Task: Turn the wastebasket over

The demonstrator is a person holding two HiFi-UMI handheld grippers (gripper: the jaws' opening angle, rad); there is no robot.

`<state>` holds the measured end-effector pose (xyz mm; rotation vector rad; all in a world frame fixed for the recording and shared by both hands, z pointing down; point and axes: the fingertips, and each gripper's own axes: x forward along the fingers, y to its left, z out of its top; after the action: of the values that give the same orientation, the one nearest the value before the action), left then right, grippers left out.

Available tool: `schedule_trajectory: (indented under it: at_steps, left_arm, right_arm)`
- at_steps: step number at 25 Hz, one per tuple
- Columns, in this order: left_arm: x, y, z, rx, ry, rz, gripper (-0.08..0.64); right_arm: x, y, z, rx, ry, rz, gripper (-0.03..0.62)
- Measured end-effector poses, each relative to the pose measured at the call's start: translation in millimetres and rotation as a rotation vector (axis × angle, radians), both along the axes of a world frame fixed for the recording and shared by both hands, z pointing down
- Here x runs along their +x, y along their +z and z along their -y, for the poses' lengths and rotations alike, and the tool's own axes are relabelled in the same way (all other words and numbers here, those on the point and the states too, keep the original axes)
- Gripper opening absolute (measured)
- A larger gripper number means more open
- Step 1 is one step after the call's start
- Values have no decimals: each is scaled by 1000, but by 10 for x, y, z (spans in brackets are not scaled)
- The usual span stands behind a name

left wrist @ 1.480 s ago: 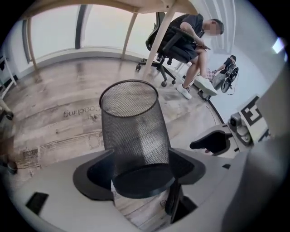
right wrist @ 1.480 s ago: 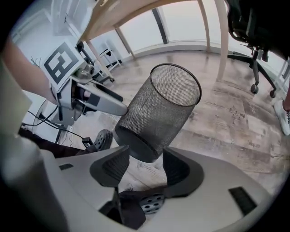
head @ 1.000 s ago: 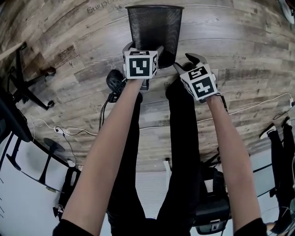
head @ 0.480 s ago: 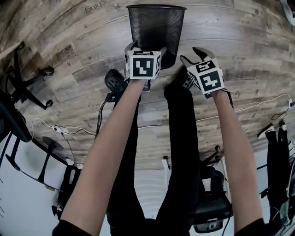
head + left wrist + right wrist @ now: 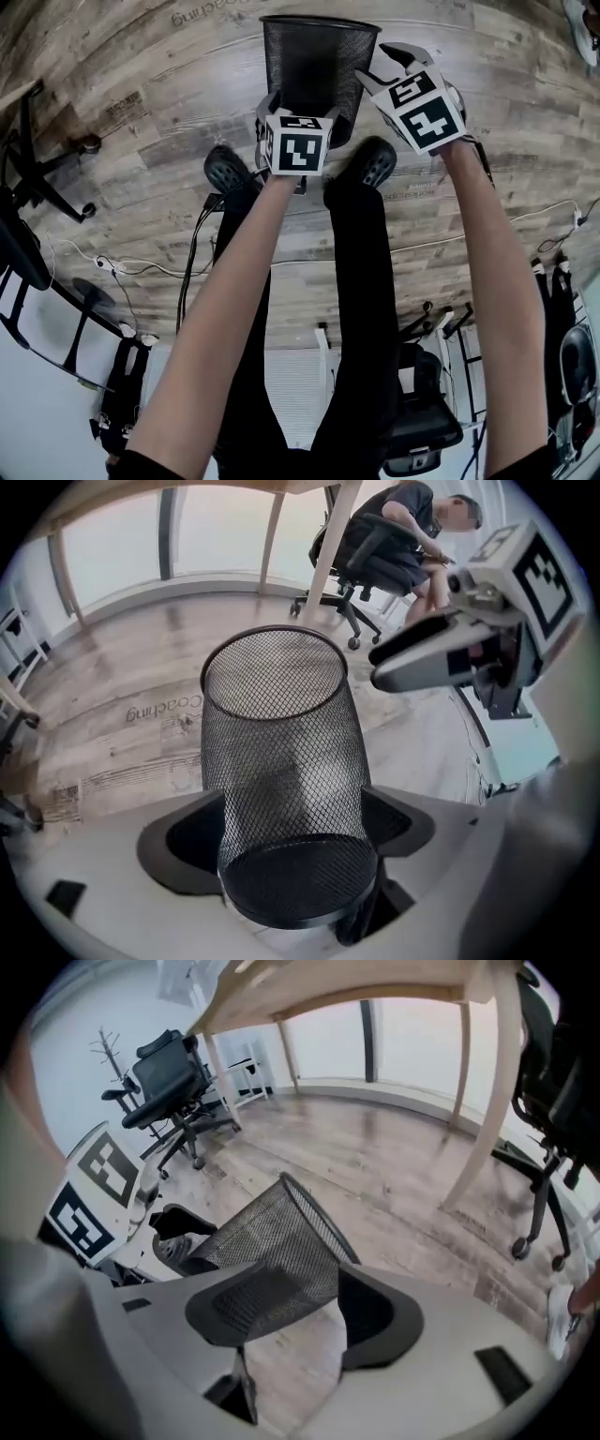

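The wastebasket (image 5: 314, 66) is black wire mesh, tipped so its closed base faces me and its open rim points away. My left gripper (image 5: 295, 105) is shut on the base end; in the left gripper view its pads (image 5: 192, 832) hug both sides of the wastebasket (image 5: 281, 761). My right gripper (image 5: 382, 64) hangs open beside the basket's right wall near the rim. In the right gripper view, part of the mesh wall (image 5: 281, 1232) shows between its jaws, and bare floor shows between them lower down. Whether the rim touches the floor I cannot tell.
My two shoes (image 5: 225, 169) stand on the wooden floor just below the basket. Cables (image 5: 141, 267) trail across the floor. Office chairs (image 5: 173, 1082) and a wooden table leg (image 5: 487, 1101) stand around. A seated person (image 5: 412, 517) is behind the basket.
My right gripper has swung up the picture and rolled, from below the basket's base to beside its right wall. The left gripper and the basket have barely shifted.
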<state>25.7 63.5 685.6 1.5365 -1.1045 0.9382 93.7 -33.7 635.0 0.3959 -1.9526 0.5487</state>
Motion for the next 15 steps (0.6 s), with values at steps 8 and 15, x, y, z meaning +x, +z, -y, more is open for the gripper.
schedule_trajectory:
  at_steps: [8,15]
  left_arm:
    - [6,6,-2,1,-2,-8,443]
    - [57,-7,7,64,-14,17,445]
  right_arm:
    - [-423,-90,258,133,-335,-27,245]
    - [-516,78,168,150,-504,-98,252]
